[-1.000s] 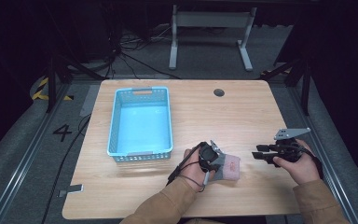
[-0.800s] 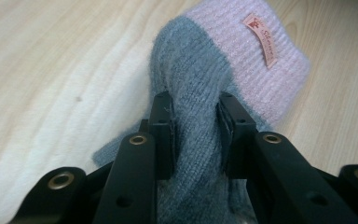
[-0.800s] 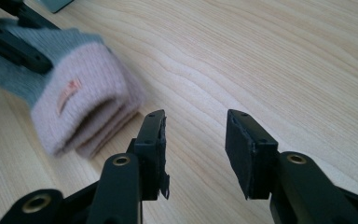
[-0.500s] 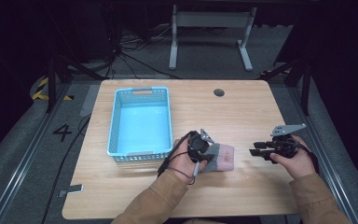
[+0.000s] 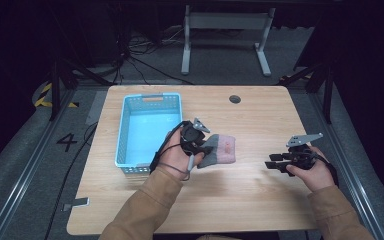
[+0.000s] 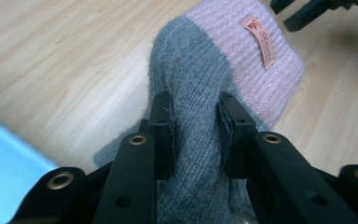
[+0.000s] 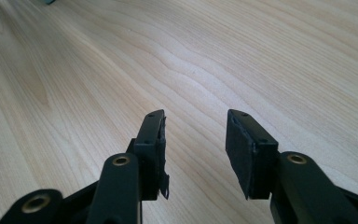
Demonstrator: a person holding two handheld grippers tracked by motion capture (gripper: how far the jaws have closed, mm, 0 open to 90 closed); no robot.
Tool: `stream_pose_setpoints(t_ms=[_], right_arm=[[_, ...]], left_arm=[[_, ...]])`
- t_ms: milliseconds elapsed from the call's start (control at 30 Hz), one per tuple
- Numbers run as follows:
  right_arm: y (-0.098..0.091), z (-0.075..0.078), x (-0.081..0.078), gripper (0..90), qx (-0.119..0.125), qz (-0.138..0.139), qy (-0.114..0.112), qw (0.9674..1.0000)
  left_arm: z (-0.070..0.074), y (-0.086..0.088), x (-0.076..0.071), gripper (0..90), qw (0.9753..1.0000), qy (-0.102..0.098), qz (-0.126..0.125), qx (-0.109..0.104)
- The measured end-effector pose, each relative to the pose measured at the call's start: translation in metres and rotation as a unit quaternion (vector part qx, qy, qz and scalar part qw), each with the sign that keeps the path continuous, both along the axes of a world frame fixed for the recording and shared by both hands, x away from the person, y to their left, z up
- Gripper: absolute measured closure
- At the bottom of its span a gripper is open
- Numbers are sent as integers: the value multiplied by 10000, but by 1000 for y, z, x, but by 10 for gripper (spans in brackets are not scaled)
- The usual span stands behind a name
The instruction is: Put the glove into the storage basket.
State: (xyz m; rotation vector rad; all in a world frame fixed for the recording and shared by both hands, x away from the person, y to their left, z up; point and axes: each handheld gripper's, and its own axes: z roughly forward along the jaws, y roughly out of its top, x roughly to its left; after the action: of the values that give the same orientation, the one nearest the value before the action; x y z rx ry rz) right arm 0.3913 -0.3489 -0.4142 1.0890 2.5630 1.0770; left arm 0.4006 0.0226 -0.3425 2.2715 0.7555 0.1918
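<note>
One knitted sock (image 6: 200, 93) is clamped in your left gripper (image 6: 196, 126) mid-worktop, just right of the blue basket (image 5: 125, 135), your right gripper (image 7: 193, 149) gaping empty; next, carry it over the rim.

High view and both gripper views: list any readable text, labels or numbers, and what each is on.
"4": painted on the grey floor left of the table.
Small tag on the pink cuff of the grey and pink knitted item: script lettering, too blurred to read.
Blue basket: no text visible.
</note>
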Motion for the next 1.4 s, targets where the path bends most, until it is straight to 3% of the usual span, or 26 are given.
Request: stream_pose_setpoints(t_ms=[500,633,933,1400], right_arm=[[1,-8,-4,590,-28,-87,126,9999],[-2,-10,-6,589,-14,-146,156,9998],[2,-8,-5,588,-21,-174,108,9998],[-7,-13,-14,581,-66,-313,164,9994]], left_arm=[[18,51,18,707,9994,-125,283,-126],[23,64,24,706,9991,-135,403,-37],[27,82,39,705,9986,-128,511,-28],[34,121,62,705,9965,-201,816,35]])
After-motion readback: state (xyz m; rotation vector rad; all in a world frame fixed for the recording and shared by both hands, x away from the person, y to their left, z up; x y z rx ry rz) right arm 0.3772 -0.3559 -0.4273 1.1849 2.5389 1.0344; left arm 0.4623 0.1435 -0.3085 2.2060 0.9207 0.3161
